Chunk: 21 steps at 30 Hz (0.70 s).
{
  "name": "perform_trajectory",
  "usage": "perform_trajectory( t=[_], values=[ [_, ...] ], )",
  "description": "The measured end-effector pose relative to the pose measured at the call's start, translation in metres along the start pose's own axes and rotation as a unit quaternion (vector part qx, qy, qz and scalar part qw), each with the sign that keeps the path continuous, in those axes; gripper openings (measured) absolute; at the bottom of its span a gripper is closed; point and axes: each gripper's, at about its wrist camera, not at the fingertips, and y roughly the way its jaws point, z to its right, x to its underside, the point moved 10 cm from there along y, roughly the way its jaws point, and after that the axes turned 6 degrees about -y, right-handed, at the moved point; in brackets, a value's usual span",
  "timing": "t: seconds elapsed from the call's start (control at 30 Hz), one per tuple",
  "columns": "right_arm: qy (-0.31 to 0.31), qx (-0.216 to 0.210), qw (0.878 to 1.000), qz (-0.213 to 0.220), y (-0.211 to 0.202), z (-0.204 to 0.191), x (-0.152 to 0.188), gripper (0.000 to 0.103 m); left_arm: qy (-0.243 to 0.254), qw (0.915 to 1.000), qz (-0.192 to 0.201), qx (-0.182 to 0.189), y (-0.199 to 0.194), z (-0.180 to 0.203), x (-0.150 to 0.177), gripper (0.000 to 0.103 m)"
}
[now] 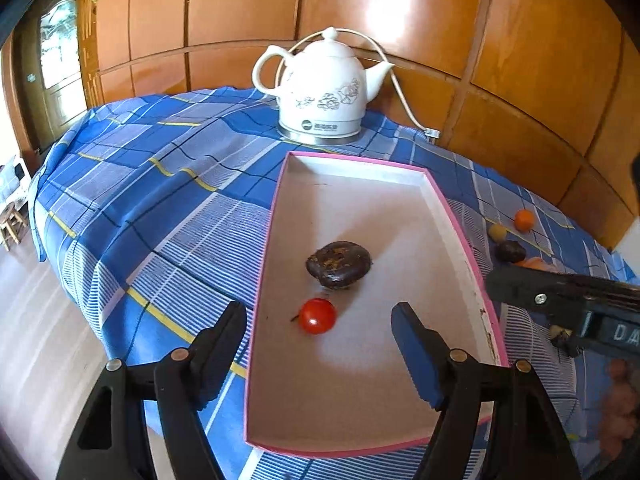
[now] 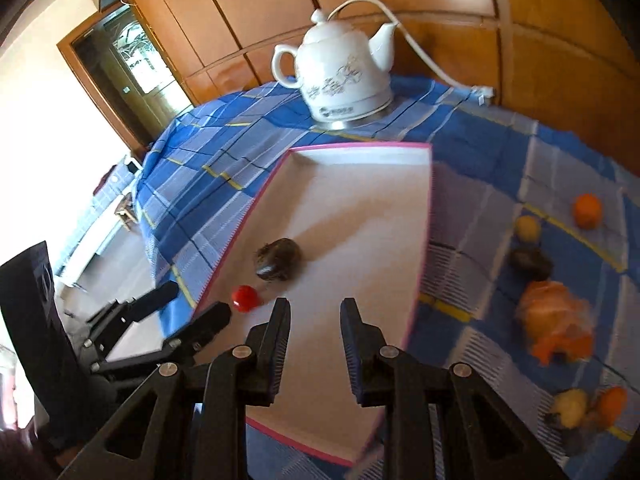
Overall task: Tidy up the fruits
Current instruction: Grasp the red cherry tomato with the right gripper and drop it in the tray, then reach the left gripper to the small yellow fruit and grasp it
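A pink-rimmed shallow box (image 1: 276, 216) (image 2: 428, 216) lies on the blue checked cloth. In it are a dark brown fruit (image 1: 339, 264) (image 2: 278, 260) and a small red tomato (image 1: 318, 316) (image 2: 245, 298). My left gripper (image 1: 320, 340) is open and empty, just short of the tomato; it also shows in the right wrist view (image 2: 196, 304). My right gripper (image 2: 315, 340) is open and empty above the box's near part. Right of the box lie an orange fruit (image 2: 587, 210) (image 1: 524, 220), a yellow one (image 2: 527, 229), a dark one (image 2: 531, 262) and an orange netted bundle (image 2: 556, 320).
A white ceramic kettle (image 1: 324, 92) (image 2: 344, 76) with a cord stands behind the box, before wooden panelling. More yellow and orange fruit (image 2: 588, 404) lies at the near right. The table edge falls away to the floor on the left.
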Motion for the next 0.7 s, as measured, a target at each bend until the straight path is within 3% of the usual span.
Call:
perform_trajectory(
  t=[0.3, 0.63, 0.7],
  values=[
    [0.026, 0.071, 0.997, 0.017, -0.055, 0.077, 0.016, 0.027, 0.029, 0.9991, -0.002, 0.03, -0.004, 0.023, 0.001, 0.075],
    [0.084, 0.155, 0.984, 0.018, -0.11, 0.175, 0.036, 0.03, 0.089, 0.994, -0.005, 0.063, -0.007, 0.072, -0.006, 0.074],
    [0.091, 0.166, 0.982, 0.015, -0.115, 0.188, 0.04, 0.031, 0.098, 0.9927, -0.009, 0.07, -0.006, 0.081, -0.006, 0.07]
  ],
)
